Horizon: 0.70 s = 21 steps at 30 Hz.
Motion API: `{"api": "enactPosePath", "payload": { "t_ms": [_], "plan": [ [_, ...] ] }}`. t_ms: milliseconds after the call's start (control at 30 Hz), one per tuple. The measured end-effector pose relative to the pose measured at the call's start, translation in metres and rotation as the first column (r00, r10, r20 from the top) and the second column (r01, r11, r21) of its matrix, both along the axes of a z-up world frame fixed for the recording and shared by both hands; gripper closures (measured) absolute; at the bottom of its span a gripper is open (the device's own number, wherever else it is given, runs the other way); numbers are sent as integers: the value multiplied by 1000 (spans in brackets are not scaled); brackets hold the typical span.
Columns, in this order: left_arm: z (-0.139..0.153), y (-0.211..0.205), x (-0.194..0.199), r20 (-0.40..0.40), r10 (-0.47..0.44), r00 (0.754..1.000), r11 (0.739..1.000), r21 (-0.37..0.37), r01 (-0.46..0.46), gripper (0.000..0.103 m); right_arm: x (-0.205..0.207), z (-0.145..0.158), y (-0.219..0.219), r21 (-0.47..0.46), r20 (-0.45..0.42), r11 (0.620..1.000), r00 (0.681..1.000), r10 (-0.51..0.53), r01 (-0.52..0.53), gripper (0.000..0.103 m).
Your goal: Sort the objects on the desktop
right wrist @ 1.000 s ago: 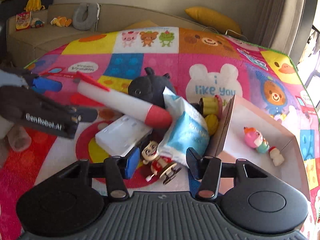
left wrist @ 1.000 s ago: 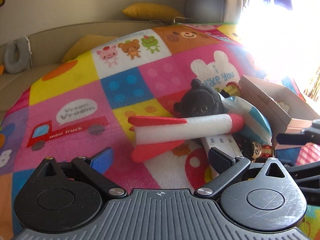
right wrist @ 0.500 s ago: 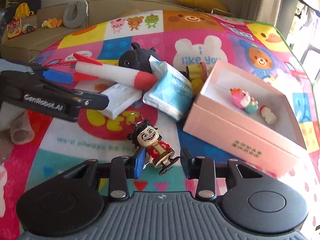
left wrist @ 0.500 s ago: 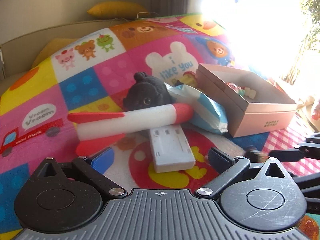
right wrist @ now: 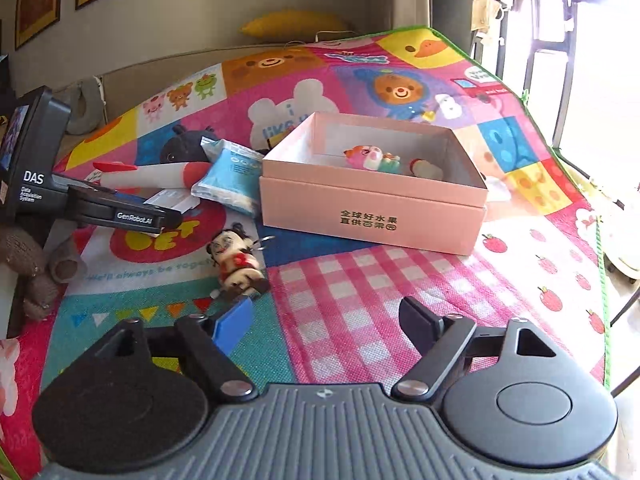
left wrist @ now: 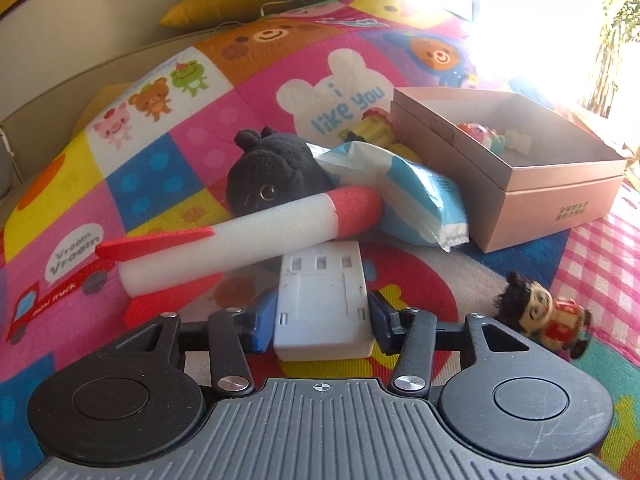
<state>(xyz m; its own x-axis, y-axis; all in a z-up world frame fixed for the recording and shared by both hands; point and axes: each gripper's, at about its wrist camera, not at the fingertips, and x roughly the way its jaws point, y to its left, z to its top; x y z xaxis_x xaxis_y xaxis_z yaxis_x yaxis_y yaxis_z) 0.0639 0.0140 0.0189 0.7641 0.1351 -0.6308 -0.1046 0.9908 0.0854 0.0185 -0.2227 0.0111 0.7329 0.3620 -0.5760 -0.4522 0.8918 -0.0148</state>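
Note:
My left gripper (left wrist: 322, 320) is closing its jaws on a white plastic box (left wrist: 322, 292) that lies on the play mat; both pads touch the box's sides. A red-and-white foam rocket (left wrist: 248, 236) leans across the box's far end. Behind it are a black plush (left wrist: 272, 184) and a blue-and-white tissue pack (left wrist: 412, 196). My right gripper (right wrist: 326, 312) is opening its jaws, with nothing between them. A small doll keychain (right wrist: 238, 264) lies on the mat just ahead of its left finger. The open pink box (right wrist: 372, 216) holds small toy figures (right wrist: 372, 158).
A yellow toy (left wrist: 376, 128) sits between the tissue pack and the pink box. A brown knitted toy (right wrist: 24, 256) lies at the mat's left edge. A sofa with a yellow cushion (right wrist: 296, 24) runs behind. The mat's green edge (right wrist: 600, 280) ends at the right.
The left gripper came forward and closed around the white box. The right gripper carried the doll away from the pile, let it drop on the mat and opened wide.

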Motion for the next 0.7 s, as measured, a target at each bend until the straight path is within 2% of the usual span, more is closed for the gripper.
{"api": "enactPosePath", "payload": {
  "t_ms": [133,233,300,367,400,467,533,667,700],
  "plan": [
    [6,-15,-28,2,-56,998,998,14,56,50,-4,-5,-7,2,7,1000,1000,-30,30,14],
    [13,-30,-59,9,-147,989,989,-20,148,50,-6,-8,-11,17,-3,998,999,-52,52,6],
    [15,-45,-79,10,-225,974,973,-49,225,50,-6,-10,-14,28,-11,997,998,-66,66,2],
    [14,-55,-92,5,-279,960,959,-59,279,47,-6,-13,-16,32,-26,997,997,-69,70,1],
    [13,-59,-95,-1,-292,956,955,-59,291,41,-6,-14,-16,34,-33,997,997,-71,72,1],
    [8,-64,-98,-15,-290,957,956,-39,290,30,-5,-16,-16,44,-48,996,996,-74,76,0],
    [4,-62,-97,-24,-258,966,966,-12,258,25,-4,-16,-14,52,-62,995,995,-76,80,0],
    [-1,-40,-91,-19,-131,991,990,46,132,8,-1,-13,-4,53,-52,997,997,-52,54,0],
    [-2,-31,-90,-11,-77,997,995,66,78,7,0,-11,0,47,-40,998,998,-43,45,0]
  ]
}}
